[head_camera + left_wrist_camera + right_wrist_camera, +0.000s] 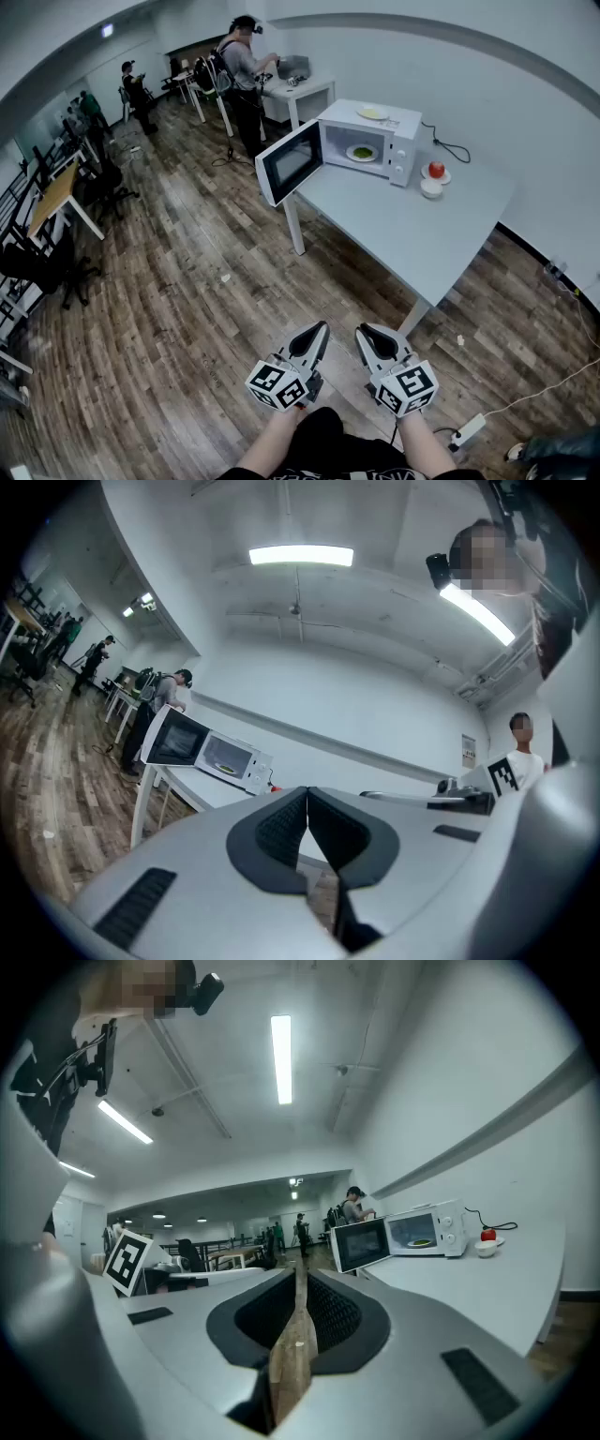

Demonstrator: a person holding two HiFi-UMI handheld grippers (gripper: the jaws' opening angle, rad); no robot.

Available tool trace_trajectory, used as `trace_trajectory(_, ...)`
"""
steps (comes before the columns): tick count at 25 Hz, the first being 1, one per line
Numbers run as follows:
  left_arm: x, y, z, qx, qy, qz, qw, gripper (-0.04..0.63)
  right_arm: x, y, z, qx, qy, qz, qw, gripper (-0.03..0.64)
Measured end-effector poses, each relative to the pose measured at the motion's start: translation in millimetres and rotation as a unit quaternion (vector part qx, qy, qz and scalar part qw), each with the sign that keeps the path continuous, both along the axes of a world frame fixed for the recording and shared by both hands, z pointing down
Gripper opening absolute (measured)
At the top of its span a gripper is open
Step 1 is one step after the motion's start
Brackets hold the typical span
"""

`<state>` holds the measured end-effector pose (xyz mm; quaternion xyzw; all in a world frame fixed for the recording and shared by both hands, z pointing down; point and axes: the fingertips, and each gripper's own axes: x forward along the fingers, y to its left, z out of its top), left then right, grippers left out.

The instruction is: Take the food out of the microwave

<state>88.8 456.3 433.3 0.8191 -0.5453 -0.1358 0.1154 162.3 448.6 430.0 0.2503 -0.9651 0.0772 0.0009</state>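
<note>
Food (363, 152), green, on round white plate (350, 153) in boxy white microwave (403, 156); left tool (322, 328) and right tool (364, 331) each closed, empty.

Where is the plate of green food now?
Head view: the white plate of green food sits inside the open white microwave, left of the red fruit.

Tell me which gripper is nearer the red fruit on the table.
Right. The right gripper is short of the table, with the fruit ahead to its right. The left gripper is beside it, farther left.
</note>
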Motion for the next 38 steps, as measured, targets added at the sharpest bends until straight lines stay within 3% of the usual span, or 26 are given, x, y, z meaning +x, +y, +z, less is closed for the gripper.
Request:
trace_trajectory(10, -6, -28, 6, -0.004, -0.003, 0.002, 1.0, 0.011, -7, -26, 7, -0.003, -0.002, 0.003, 1.0, 0.057)
trace_trajectory(26, -51, -168, 3, -0.006, -0.005, 0.033, 0.9994, 0.011, -63, -149, 2, 0.0, 0.004, 0.016, 1.0, 0.057)
trace_trajectory(38, -89, -258, 7, -0.01, -0.036, 0.061, 0.9974, 0.011, -101, -243, 10, -0.002, 0.016, 0.074, 0.997, 0.058)
